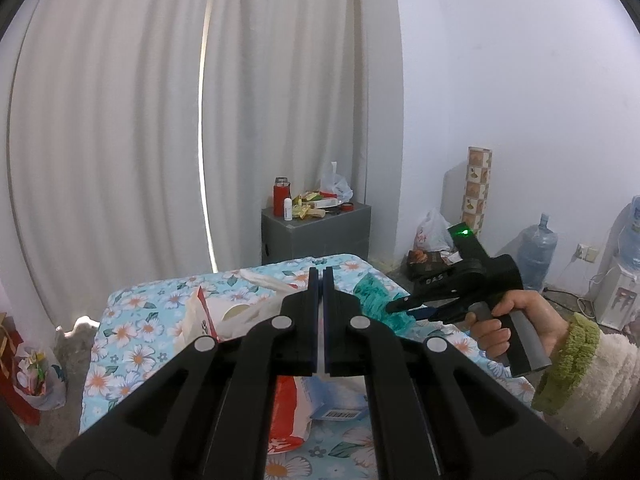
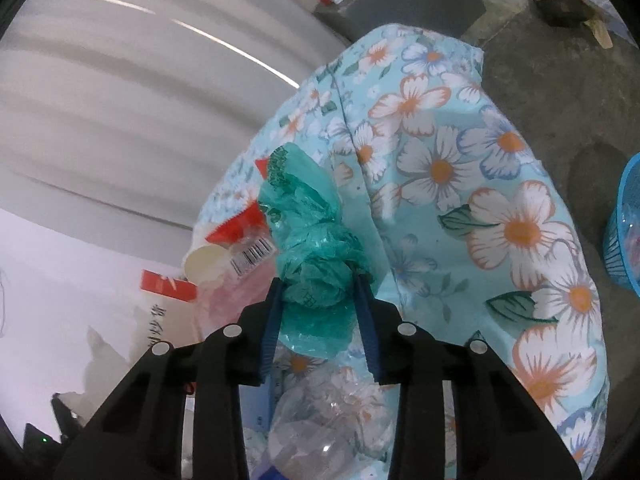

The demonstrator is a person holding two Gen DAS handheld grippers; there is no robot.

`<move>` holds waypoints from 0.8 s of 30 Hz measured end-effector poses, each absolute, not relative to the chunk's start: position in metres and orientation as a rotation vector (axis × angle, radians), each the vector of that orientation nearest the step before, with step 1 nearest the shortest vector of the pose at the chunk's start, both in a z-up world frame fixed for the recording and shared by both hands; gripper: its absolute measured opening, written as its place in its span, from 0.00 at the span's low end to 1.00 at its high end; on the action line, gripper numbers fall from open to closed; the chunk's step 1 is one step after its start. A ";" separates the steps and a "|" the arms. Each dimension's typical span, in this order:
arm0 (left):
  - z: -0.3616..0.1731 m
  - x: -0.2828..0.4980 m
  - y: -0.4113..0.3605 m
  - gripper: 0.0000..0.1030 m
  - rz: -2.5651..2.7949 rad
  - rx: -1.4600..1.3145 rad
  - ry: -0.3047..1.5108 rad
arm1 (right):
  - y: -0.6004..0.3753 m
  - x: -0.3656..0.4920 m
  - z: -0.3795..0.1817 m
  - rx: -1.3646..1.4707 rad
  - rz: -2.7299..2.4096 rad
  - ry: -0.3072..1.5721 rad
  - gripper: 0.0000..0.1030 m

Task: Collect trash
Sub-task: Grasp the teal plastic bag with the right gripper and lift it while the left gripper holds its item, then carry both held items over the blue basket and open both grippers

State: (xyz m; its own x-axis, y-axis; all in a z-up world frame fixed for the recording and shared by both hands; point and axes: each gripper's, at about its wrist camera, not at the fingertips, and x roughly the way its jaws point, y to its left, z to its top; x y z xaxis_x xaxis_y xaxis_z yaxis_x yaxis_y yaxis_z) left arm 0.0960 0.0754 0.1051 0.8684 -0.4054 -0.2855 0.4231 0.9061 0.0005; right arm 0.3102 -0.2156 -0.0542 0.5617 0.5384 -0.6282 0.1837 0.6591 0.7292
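Left wrist view: the left gripper (image 1: 320,276) fills the lower centre, its two black fingers pressed flat together w/ nothing between them, hovering above a table covered by a light-blue floral cloth (image 1: 136,320). Under and beside it lie a red-and-white packet (image 1: 286,432), a white wrapper w/ barcode (image 1: 340,414) and a paper cup (image 1: 236,312) on its side. To the right, a hand (image 1: 516,324) in a fluffy white sleeve w/ green cuff squeezes the handle of the right gripper (image 1: 400,308), whose tips reach into a crumpled teal plastic bag (image 1: 372,300) near the table's right edge. Behind the table: white curtains, a grey cabinet (image 1: 316,232) w/ a red flask (image 1: 280,196) and small clutter on top; water jugs (image 1: 536,250) stand by the right wall.

Right wrist view: the right gripper (image 2: 320,284) has its blue-padded fingers at a mid-width gap, one on each side of the teal plastic bag (image 2: 308,232). Both pads touch the bunched plastic, so the claw is pinching it. The bag sits on the cloth (image 2: 460,160), w/ the cup (image 2: 204,262), barcode wrapper (image 2: 252,258) and red packet (image 2: 240,228) just left of it. A crushed clear plastic bottle (image 2: 328,420) lies below the fingers. A blue mesh basket (image 2: 624,224) shows at the right edge, on the floor.
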 end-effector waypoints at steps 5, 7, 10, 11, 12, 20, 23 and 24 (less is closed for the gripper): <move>0.104 0.096 0.078 0.00 -0.447 0.058 0.263 | -0.228 0.284 -0.039 0.907 0.250 0.889 0.34; 0.103 0.098 0.077 0.00 -0.449 0.063 0.269 | -0.234 0.270 -0.031 0.931 0.253 0.843 0.34; 0.104 0.099 0.075 0.00 -0.450 0.071 0.274 | -0.240 0.251 -0.020 0.954 0.271 0.786 0.34; 0.105 0.099 0.075 0.00 -0.449 0.073 0.272 | -0.242 0.246 -0.016 0.960 0.275 0.769 0.34; 0.106 0.098 0.074 0.00 -0.448 0.073 0.269 | -0.245 0.239 -0.011 0.965 0.280 0.751 0.34; 0.117 0.091 0.062 0.00 -0.462 0.084 0.243 | -0.256 0.197 0.007 0.964 0.291 0.674 0.34; 0.121 0.090 0.053 0.00 -0.480 0.092 0.239 | -0.261 0.184 0.010 0.970 0.289 0.650 0.34; 0.122 0.090 0.050 0.00 -0.486 0.095 0.238 | -0.264 0.179 0.011 0.973 0.289 0.641 0.34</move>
